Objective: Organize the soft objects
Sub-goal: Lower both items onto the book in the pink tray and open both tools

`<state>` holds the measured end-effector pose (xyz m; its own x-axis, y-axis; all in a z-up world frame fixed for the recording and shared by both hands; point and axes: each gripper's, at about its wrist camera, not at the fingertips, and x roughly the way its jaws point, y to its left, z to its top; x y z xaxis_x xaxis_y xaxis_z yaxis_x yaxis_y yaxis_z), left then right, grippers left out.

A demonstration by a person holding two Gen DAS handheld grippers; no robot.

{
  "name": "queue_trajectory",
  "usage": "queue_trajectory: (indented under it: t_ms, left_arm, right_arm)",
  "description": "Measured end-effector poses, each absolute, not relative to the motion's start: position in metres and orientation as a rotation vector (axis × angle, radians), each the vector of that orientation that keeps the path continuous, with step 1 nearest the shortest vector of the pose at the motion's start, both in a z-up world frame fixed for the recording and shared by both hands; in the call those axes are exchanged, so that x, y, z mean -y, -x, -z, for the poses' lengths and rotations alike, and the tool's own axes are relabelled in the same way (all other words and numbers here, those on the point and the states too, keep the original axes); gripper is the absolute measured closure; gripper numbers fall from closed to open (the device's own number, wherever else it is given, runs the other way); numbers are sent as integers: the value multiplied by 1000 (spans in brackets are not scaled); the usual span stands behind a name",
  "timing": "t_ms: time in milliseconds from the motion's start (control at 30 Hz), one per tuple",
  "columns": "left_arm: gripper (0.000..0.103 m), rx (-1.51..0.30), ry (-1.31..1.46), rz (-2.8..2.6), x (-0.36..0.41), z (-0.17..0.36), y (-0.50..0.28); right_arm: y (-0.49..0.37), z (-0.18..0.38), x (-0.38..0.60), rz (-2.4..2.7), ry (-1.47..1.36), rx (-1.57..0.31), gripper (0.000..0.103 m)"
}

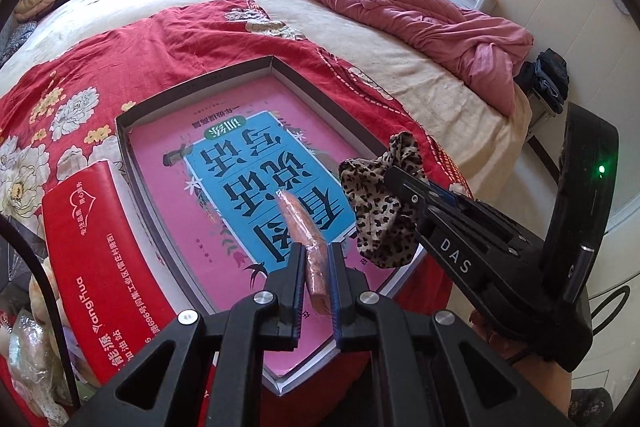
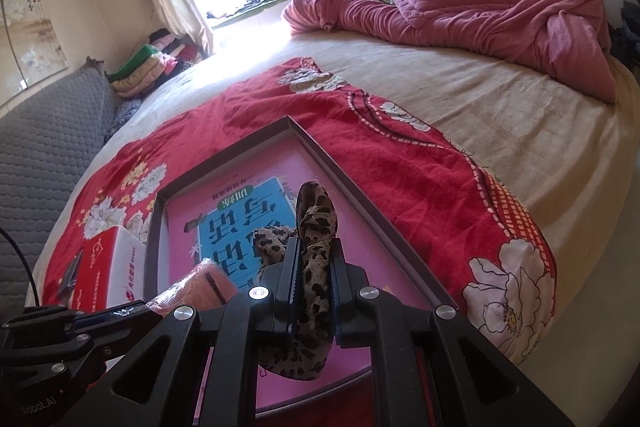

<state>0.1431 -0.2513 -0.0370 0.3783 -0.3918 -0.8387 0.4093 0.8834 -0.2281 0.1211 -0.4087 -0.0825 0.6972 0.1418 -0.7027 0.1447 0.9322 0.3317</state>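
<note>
Both views are wrist-mounted fisheyes looking forward and steeply down along their own claw fingers, close above the shallow box on the bed. Shared field — box, red floral cloth, pink quilt. Each view catches the other claw at its edge.

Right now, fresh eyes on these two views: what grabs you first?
The left gripper is shut on a folded orange-pink cloth, and the right gripper is shut on a leopard-print cloth. Both hang over a shallow dark-rimmed box holding a pink and blue book. The box sits on a red floral blanket on the bed, with a rumpled pink quilt at the far end.
</note>
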Motion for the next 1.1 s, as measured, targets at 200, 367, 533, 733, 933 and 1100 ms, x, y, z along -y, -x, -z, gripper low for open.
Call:
queue_trajectory:
  t_ms: [200, 367, 533, 733, 933, 1100]
  left_arm:
    - [92, -1090, -19, 505, 251, 46, -141]
    - [91, -1097, -14, 498, 249, 49, -142]
    - [91, -1120, -26, 478, 249, 53, -144]
    - [91, -1140, -25, 463, 245, 58, -144]
    - [90, -1154, -49, 440, 245, 61, -144]
    - [87, -1163, -56, 444, 246, 62, -142]
  right_arm:
    - [-123, 91, 410, 26, -362, -833, 89]
    - [-126, 99, 410, 48, -346, -864, 87]
    - [-126, 101, 410, 55, -337, -871, 85]
    - [-124, 99, 412, 65, -344, -851, 71]
    - [-120, 96, 415, 97, -329, -837, 66]
    - [-116, 92, 420, 124, -337, -812, 54]
